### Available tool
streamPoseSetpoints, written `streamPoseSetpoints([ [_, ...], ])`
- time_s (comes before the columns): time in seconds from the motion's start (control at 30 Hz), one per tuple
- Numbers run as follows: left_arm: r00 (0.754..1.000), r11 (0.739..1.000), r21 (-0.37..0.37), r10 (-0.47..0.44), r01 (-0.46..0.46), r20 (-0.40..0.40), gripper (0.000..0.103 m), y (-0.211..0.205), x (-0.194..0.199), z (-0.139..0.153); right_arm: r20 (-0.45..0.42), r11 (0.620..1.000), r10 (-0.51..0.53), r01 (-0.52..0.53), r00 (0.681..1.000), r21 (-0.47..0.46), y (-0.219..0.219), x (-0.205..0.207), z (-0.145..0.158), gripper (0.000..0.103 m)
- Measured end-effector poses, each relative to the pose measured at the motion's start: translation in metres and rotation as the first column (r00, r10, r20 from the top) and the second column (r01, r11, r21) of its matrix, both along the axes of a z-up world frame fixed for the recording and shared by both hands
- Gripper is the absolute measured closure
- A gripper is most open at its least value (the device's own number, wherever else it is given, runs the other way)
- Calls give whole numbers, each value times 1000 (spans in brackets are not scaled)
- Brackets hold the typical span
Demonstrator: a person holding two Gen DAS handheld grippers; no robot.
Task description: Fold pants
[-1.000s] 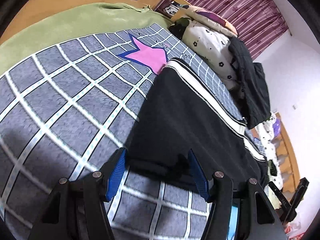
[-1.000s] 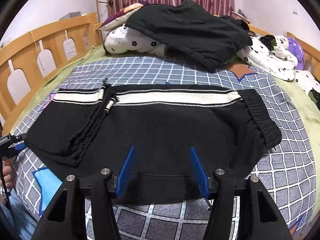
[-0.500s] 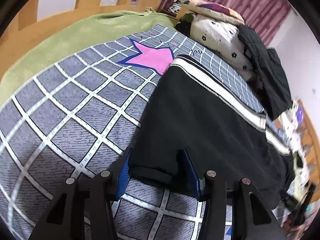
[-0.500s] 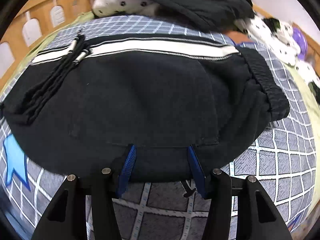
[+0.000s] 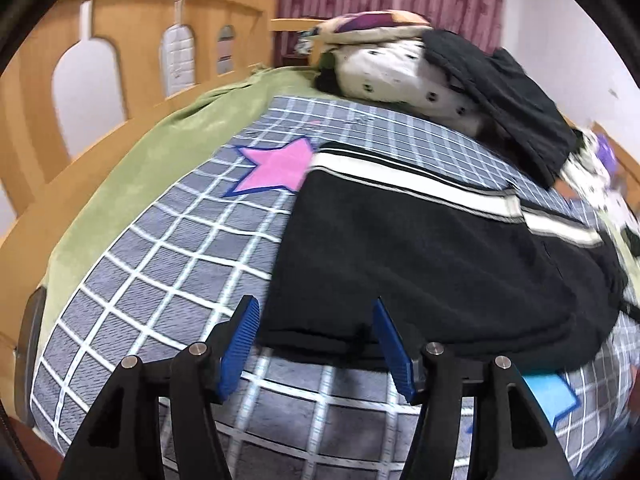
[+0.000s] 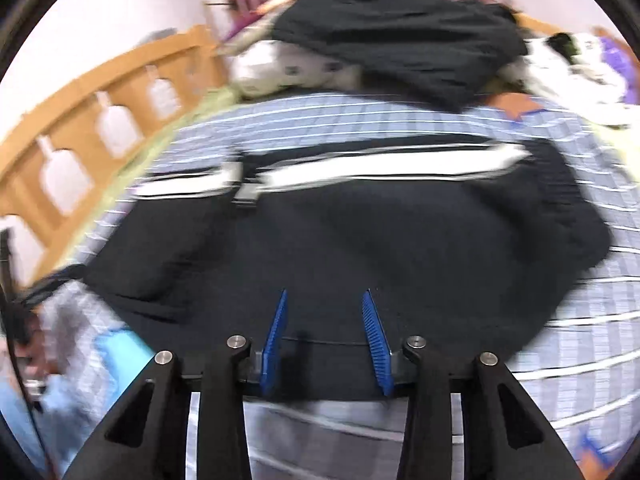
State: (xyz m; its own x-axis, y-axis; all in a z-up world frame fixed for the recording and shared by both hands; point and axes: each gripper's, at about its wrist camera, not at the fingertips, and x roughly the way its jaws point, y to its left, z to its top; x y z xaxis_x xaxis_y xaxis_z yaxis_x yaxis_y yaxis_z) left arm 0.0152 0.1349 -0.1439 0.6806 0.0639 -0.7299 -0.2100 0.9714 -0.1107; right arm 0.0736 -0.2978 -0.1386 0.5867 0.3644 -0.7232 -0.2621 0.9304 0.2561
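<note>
Black pants (image 5: 420,256) with a white side stripe lie flat on the checked bed cover (image 5: 168,248). My left gripper (image 5: 316,312) is open, its blue fingers on either side of the near left corner of the pants. In the right wrist view the same pants (image 6: 360,248) fill the middle. My right gripper (image 6: 325,304) has its blue fingers partly closed over the near hem; the view is blurred, so a grip on the cloth cannot be read.
A wooden bed rail (image 5: 120,60) runs along the left. Pillows (image 5: 392,68) and a pile of dark clothes (image 5: 504,92) lie at the head of the bed. A green blanket (image 5: 160,148) edges the cover.
Both grippers have moved in low over the near edge of the pants. The right fingers have narrowed. The left fingers have spread wider.
</note>
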Motion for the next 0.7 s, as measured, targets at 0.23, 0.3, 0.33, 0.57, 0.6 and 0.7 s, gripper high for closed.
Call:
streamPoseSetpoints([
  [0.23, 999, 1000, -6, -20, 20, -32, 42, 19, -3, -11, -48, 985, 157, -154, 986, 73, 83, 0, -3, 64],
  [0.3, 999, 998, -36, -53, 53, 0, 42, 24, -9, -13, -87, 982, 139, -126, 986, 140, 89, 2, -9, 64],
  [0.33, 998, 996, -52, -66, 66, 3, 42, 25, -10, -14, -94, 980, 127, -110, 987, 164, 90, 2, -11, 63],
  [0.57, 995, 994, -52, -98, 98, 3, 42, 20, -2, -28, -193, 994, -36, 56, 981, 98, 111, 22, -36, 61],
  [0.6, 995, 993, -61, -102, 102, 6, 42, 20, -2, -30, -195, 994, -48, 66, 980, 87, 113, 21, -39, 61],
  [0.7, 995, 989, -110, -100, 99, 0, 42, 27, -3, -37, -158, 998, -60, 65, 986, 26, 123, 12, -37, 72],
])
